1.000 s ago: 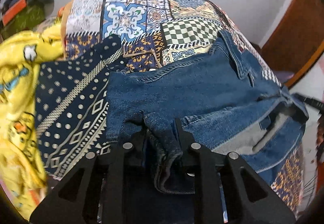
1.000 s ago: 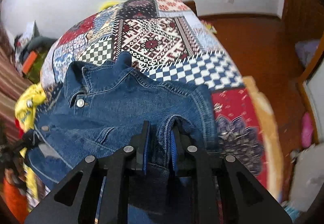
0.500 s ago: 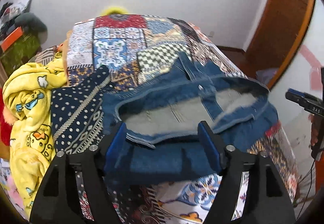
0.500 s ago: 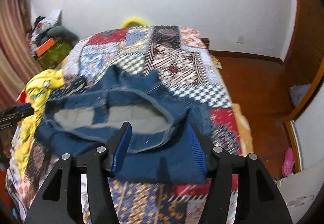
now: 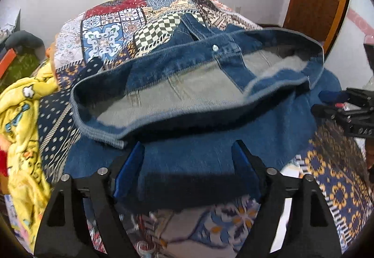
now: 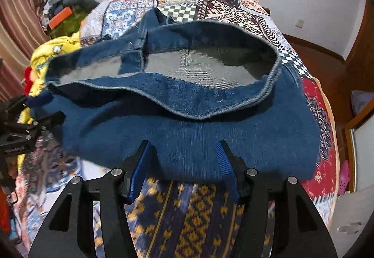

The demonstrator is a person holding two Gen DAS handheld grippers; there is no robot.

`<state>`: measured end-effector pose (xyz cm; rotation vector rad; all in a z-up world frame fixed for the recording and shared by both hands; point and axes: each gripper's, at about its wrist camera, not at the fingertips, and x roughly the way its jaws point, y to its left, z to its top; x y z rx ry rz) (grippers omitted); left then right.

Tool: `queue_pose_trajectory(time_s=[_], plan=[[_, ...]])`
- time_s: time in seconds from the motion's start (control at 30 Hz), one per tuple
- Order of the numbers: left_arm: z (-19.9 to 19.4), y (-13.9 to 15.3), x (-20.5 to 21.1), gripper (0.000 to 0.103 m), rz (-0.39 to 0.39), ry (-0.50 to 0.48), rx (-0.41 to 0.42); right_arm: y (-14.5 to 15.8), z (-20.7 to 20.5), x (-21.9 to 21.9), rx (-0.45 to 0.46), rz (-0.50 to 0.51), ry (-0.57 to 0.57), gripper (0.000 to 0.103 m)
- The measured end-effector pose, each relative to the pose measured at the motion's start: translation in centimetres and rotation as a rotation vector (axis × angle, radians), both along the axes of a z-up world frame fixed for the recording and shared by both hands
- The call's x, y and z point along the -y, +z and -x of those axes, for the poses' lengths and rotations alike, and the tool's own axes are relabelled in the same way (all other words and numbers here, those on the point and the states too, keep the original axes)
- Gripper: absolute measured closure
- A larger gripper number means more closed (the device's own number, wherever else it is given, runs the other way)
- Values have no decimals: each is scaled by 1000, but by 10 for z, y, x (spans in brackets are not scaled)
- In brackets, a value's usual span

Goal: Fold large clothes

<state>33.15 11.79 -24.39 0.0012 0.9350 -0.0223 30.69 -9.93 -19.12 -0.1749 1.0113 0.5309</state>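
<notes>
left gripper [image 5: 187, 160]: fingers spread, holding nothing, just short of the jacket's near edge | right gripper [image 6: 183, 157]: fingers spread, holding nothing | denim jacket [image 5: 198, 104]: lying folded over on the patchwork bedspread [image 5: 105, 31], grey lining showing | yellow blanket [image 5: 21, 106]: heaped beside the jacket

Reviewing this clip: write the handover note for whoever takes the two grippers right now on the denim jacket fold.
Left gripper: open, holding nothing, above the near denim edge.
Right gripper: open, holding nothing, likewise.
Denim jacket: lying on the patchwork bedspread, doubled over, grey inside showing through the gaping opening, a snap button on top.
Done: one fold laid down.
Left: flatten the gaping edge, fold again. Yellow garment lies unfolded alongside.
</notes>
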Motion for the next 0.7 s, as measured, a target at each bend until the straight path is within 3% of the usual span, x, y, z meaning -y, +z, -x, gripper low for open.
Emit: queue_pose_trajectory(time_s=[0.13,0.2,0.23,0.33,0.43,0.53,0.7], plan=[[-37,-10,-24,23,32,19,-34,3,-28,-14,45,16,7,50],[-60,-11,-31,25,6,15,-47,5,-53,-22,48,43,-1,50],[-74,-9,-35,28,-31,22,-43,8,-73,-26,53,49,-22,50],[-104,3,-53,29,-25,61,-29,21,-105,-23,95,27,-98,50],[-121,19,-66,34,-51,124,-3,40,-130,-15,190,49,-235,50],[-120,38,-73,34,-155,189,53,56,-129,-4,193,-12,-258,50],[-93,68,-82,32,-73,174,109,68,-96,-9,193,-59,-153,49]])
